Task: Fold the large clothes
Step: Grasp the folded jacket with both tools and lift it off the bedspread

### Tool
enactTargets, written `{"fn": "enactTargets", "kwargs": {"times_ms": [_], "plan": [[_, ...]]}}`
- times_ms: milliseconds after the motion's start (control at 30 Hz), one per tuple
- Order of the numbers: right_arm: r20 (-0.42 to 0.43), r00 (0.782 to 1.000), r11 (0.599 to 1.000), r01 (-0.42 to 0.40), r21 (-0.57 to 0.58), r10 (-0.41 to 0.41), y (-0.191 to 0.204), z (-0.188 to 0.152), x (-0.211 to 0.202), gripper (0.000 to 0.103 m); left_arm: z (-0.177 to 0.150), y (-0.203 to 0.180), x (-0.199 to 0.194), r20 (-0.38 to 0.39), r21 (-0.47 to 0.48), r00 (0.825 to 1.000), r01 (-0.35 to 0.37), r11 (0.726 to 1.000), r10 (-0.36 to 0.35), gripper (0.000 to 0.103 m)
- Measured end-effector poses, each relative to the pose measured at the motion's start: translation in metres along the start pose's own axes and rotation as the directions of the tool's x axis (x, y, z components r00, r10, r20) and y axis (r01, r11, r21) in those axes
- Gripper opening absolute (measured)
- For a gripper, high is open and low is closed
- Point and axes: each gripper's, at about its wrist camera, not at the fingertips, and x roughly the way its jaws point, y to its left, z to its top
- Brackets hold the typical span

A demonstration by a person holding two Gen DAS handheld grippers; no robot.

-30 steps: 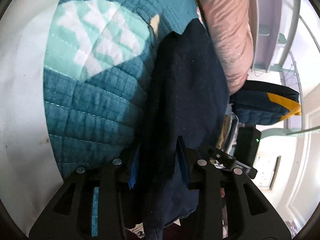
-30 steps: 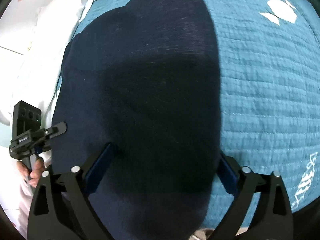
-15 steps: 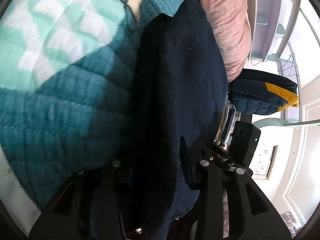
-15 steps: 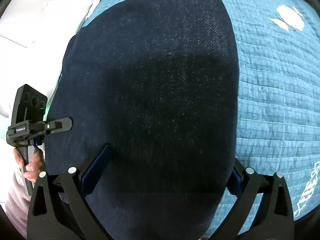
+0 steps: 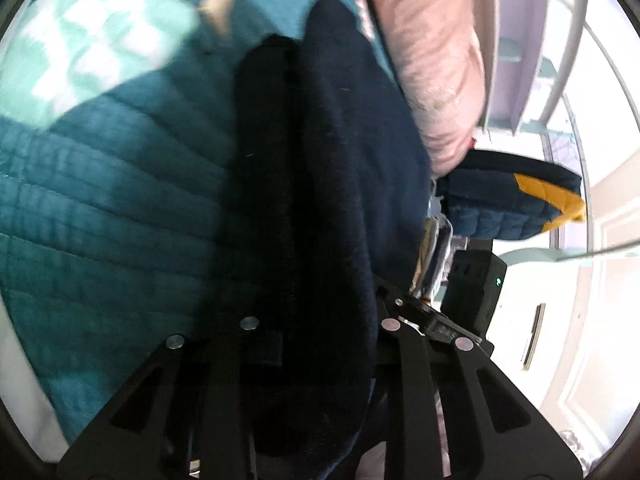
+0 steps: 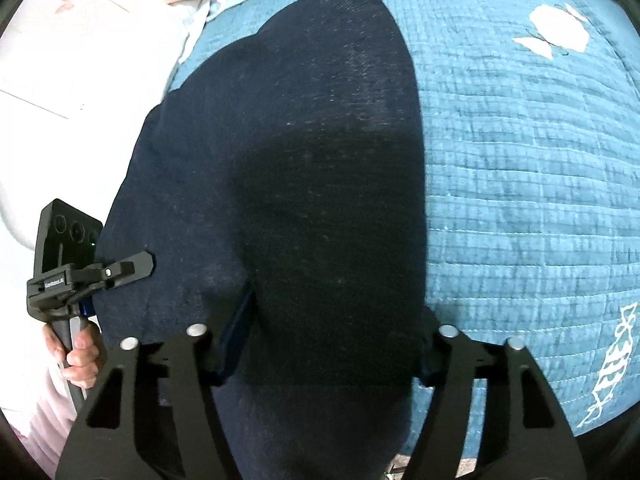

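The left gripper [image 5: 316,332] had its two black fingers closed in on a thick bunch of the dark navy garment [image 5: 340,168], the cloth filling the space between them and spilling over toward the camera, so it read as a firm pinch on a doubled edge. The right gripper [image 6: 332,336] stood with its jaws spread wide, the same navy cloth [image 6: 304,168] draped over and between its fingers; whether it was truly holding the fabric or merely lying under it, I could not tell (the pads were mostly buried). From there the garment ran out across the teal quilted bedspread [image 6: 520,200], lying long and narrow with one layer stacked on another, its far end tapering toward the pink pillow [image 5: 432,64] at the head of the bed. In the right wrist view the left tool showed at the garment's near left corner, gripped by the person's hand [image 6: 80,356]. Beyond the bed edge a navy and yellow padded jacket [image 5: 516,200] sat apart. I judged the step to be a lengthwise fold in progress, the lifted edge being carried over. The next move seemed to call for laying that edge down squarely on the lower layer, then letting go without dragging the cloth askew.
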Motion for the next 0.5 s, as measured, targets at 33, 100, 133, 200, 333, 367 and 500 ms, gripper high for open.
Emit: {"fn": "enactTargets", "kwargs": {"times_ms": [33, 100, 133, 200, 333, 367, 500], "plan": [[0.001, 1.000, 1.000, -0.006, 0.004, 0.006, -0.001, -0.001, -0.003, 0.055, -0.001, -0.007, 0.002, -0.004, 0.019, 1.000, -0.009, 1.000, 0.009, 0.022], [0.009, 1.000, 1.000, -0.016, 0.011, 0.016, -0.001, -0.007, -0.009, 0.052, -0.002, -0.017, 0.007, -0.012, 0.035, 1.000, -0.023, 0.999, 0.023, 0.022], [0.018, 1.000, 1.000, -0.019, 0.003, 0.018, -0.001, -0.009, -0.014, 0.050, -0.003, -0.020, 0.008, -0.016, 0.039, 1.000, -0.025, 0.999, 0.026, 0.022], [0.025, 0.999, 1.000, -0.023, -0.003, 0.023, -0.001, -0.011, -0.025, 0.048, -0.005, -0.025, 0.012, -0.029, 0.043, 0.999, -0.033, 0.999, 0.034, 0.022], [0.050, 0.998, 1.000, -0.023, -0.019, 0.024, -0.009, -0.019, -0.050, 0.047, -0.015, -0.046, 0.022, -0.046, 0.083, 0.998, -0.040, 0.996, 0.044, 0.022], [0.062, 0.998, 0.999, -0.024, -0.020, 0.026, -0.013, -0.021, -0.057, 0.046, -0.017, -0.053, 0.025, -0.049, 0.090, 0.998, -0.036, 0.995, 0.041, 0.022], [0.109, 0.994, 0.999, -0.020, -0.028, 0.023, -0.025, -0.020, -0.088, 0.046, -0.026, -0.085, 0.040, -0.058, 0.141, 0.998, -0.012, 0.990, 0.020, 0.022]]}}
